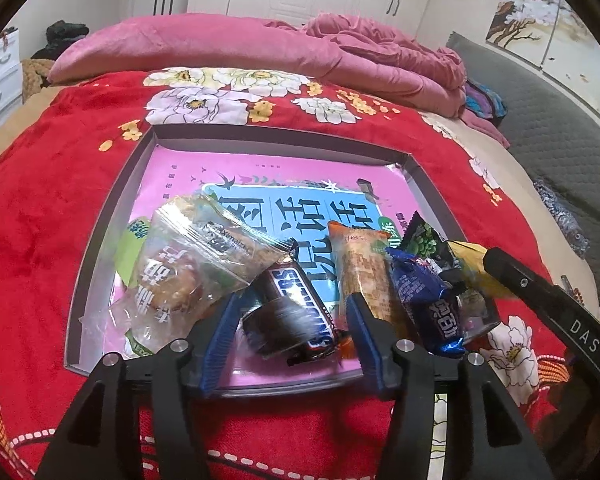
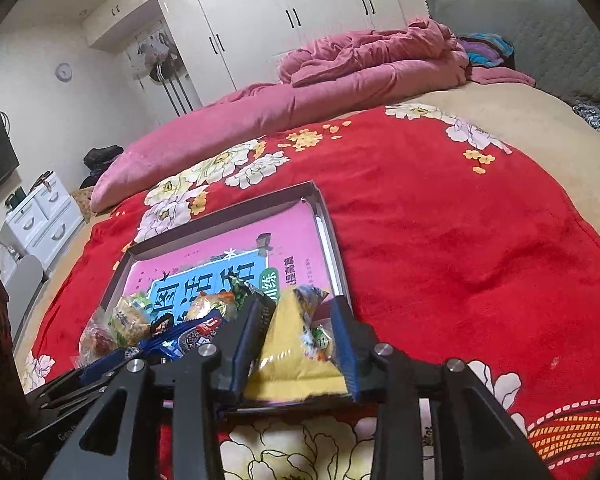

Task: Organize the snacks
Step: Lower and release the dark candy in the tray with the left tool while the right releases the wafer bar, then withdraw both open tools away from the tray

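**Snacks in the tray, both jaws slack around them**

Left wrist view: Snickers bar (image 1: 296,312) lying in the shallow tray (image 1: 100,248), long axis running from near the gripper up and away to the left, label upside down. Left gripper (image 1: 292,320) angled steeply down over the tray's near edge, blue pads (image 1: 220,332) standing either side of the bar with a gap on each side, not pressing. Clear cookie bag (image 1: 180,268) touching the bar's far end on the left; orange wafer pack (image 1: 364,268) just beside it on the right, lengthwise away from the camera; blue Oreo pack (image 1: 428,296) and green pea packet (image 1: 424,236) further right. Black finger of the other gripper crossing the tray's right corner.

Right wrist view: yellow packet (image 2: 288,344) flat at the tray's near right corner, crimped top pointing away. Right gripper (image 2: 300,340) tilted down, pads apart, framing the packet; contact on the left pad hard to tell, right pad just clear. Oreo pack and other snacks crowded close on the left. Red floral blanket (image 2: 460,240) under the tray, pink quilt (image 2: 260,116) behind.
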